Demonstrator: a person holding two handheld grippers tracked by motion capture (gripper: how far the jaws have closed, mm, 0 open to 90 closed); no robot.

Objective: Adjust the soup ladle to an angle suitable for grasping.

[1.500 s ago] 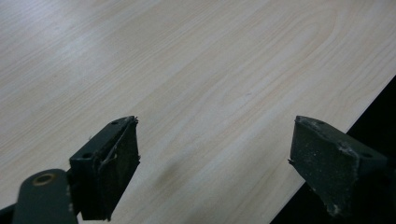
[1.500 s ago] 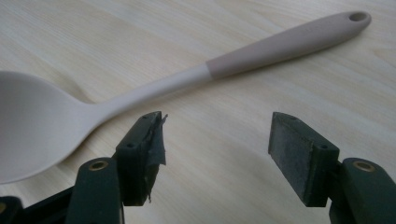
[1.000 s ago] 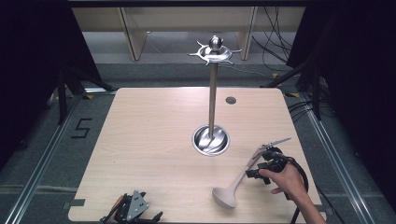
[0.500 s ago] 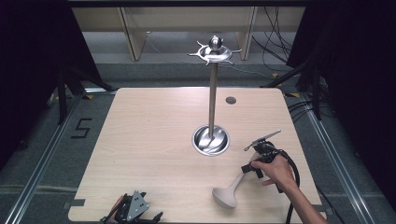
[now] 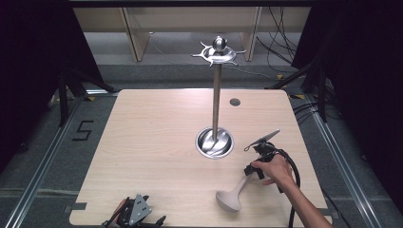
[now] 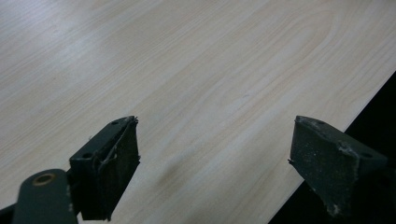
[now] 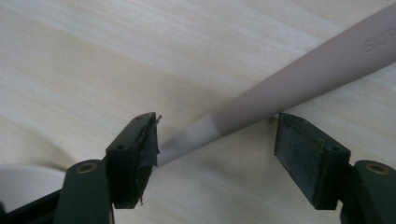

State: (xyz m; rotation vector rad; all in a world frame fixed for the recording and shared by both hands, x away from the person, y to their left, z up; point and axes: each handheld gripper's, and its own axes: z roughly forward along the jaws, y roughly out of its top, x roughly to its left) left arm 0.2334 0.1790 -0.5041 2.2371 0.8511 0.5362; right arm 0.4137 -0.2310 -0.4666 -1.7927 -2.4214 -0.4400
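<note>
Two grippers here, but just one is busy. The right gripper (image 5: 250,170) sits low over a grey ladle (image 5: 234,195) lying flat on the wooden table (image 5: 157,142), near the front right edge, bowl toward the person. In the right gripper view the jaws are spread wide with the ladle handle (image 7: 289,91) running between them, not pinched. The left gripper (image 6: 215,163) rests at the front edge, jaws spread apart too, nothing between them. A metal stand (image 5: 216,102) rises mid-table, just beyond the ladle.

Overhead forward-down view, two close claw cameras — shared table (image 5: 157,142)
</note>
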